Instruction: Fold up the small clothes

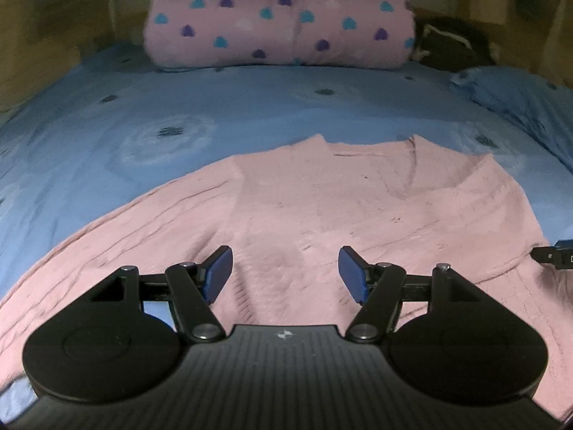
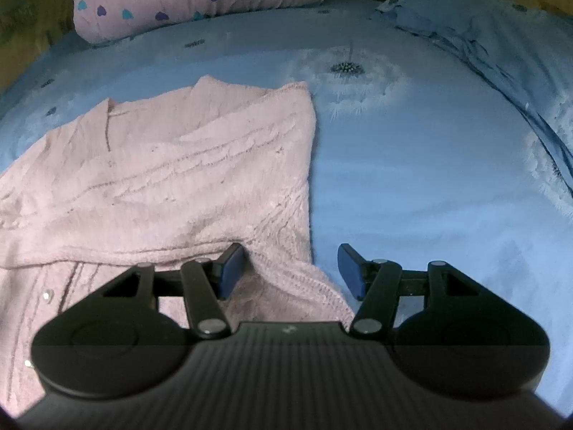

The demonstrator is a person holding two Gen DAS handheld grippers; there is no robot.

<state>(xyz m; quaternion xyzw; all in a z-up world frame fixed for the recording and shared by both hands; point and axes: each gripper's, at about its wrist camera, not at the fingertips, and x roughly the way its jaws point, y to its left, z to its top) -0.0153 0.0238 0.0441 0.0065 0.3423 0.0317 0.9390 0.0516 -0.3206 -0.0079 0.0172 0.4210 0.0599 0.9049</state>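
A pink knit cardigan [image 1: 293, 208] lies spread on the blue bed sheet [image 1: 250, 104], neckline away from me. My left gripper [image 1: 285, 273] is open and empty, hovering low over the cardigan's middle. In the right wrist view the cardigan [image 2: 172, 165] fills the left half, with one sleeve folded across its body. My right gripper [image 2: 290, 270] is open and empty over the cardigan's right edge, its left finger [image 2: 231, 272] over the knit and its right finger [image 2: 351, 272] over bare sheet. The right gripper's tip shows at the left wrist view's right edge [image 1: 558, 254].
A pink rolled blanket with blue and purple hearts [image 1: 283, 18] lies across the head of the bed. A blue pillow [image 2: 501, 36] sits at the far right. Dark clothing [image 1: 451, 43] lies beside the blanket. Bare sheet [image 2: 429, 179] stretches right of the cardigan.
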